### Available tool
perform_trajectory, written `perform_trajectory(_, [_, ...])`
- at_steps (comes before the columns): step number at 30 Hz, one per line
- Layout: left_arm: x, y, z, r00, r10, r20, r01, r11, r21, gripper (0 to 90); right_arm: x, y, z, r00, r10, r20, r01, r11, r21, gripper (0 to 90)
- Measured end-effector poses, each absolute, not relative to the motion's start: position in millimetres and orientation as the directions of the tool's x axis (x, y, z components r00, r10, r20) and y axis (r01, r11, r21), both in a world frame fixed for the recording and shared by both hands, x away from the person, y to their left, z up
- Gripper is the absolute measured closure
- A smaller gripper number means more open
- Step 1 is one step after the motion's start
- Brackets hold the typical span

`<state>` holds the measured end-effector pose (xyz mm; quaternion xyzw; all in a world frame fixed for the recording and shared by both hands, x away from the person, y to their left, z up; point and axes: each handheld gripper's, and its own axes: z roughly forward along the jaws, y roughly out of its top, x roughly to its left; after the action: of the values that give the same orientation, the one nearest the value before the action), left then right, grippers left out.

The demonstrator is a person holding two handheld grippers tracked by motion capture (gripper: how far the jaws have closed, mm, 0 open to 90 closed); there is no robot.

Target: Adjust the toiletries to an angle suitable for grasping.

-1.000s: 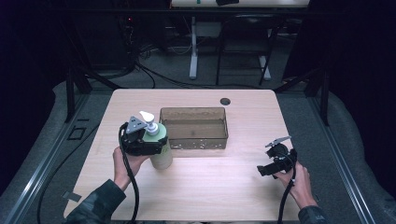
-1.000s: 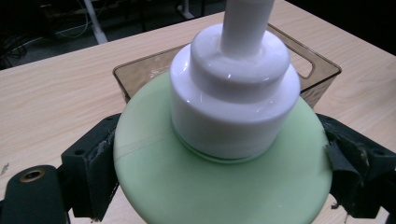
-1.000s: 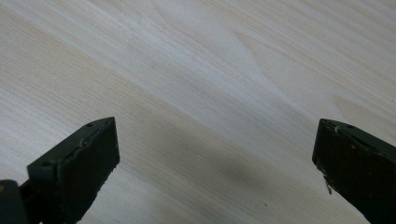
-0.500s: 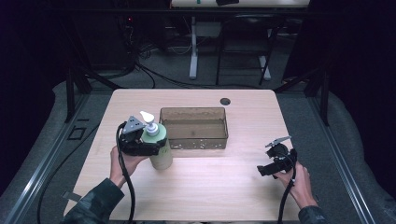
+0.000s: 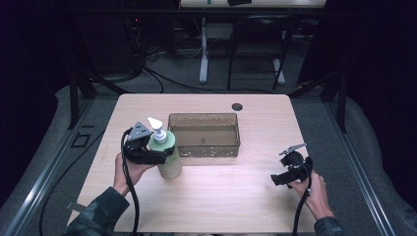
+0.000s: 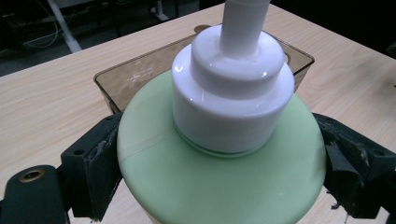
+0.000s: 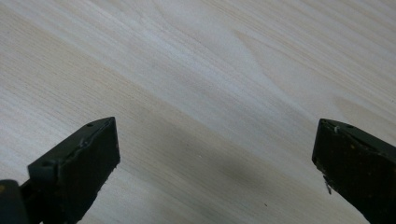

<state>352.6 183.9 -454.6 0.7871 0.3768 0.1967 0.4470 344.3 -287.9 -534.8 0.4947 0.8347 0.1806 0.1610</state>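
Observation:
A pale green pump bottle with a white pump head stands upright on the wooden table, just left of a brown see-through tray. My left gripper is shut on the bottle's green shoulder; in the left gripper view both black pads press against the green body below the white collar. My right gripper is low over bare wood at the right front of the table, its jaws standing wide open with nothing between them.
The tray looks empty and lies in the table's middle. A round dark cable hole sits near the far edge. Cables trail from both grippers toward the near edge. Desk legs and cables stand on the floor beyond the table.

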Motion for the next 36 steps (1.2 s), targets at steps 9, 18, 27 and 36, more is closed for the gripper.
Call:
perform_trajectory(9, [342.2, 183.0, -451.9, 0.584, 0.811, -0.021, 0.452, -0.304, 0.838, 11.8, 344.2, -287.6, -534.7, -0.460, 0.883, -0.090, 0.767, 0.447, 0.459, 0.3])
perform_trajectory(18, [346.0, 188.2, -446.6, 0.653, 0.757, -0.017, 0.436, -0.357, 0.826, 3.5, 344.2, -288.0, -534.5, -0.463, 0.882, -0.090, 0.765, 0.449, 0.462, 0.3])
perform_trajectory(27, [347.4, 194.6, -434.2, 0.713, 0.701, -0.014, 0.413, -0.404, 0.816, 0.1, 344.2, -288.3, -534.2, -0.464, 0.881, -0.094, 0.764, 0.452, 0.461, 0.3])
perform_trajectory(36, [355.0, 206.9, -416.9, 0.766, 0.643, -0.015, 0.394, -0.450, 0.801, 0.1, 344.6, -288.0, -533.9, -0.468, 0.878, -0.095, 0.763, 0.456, 0.458, 0.4])
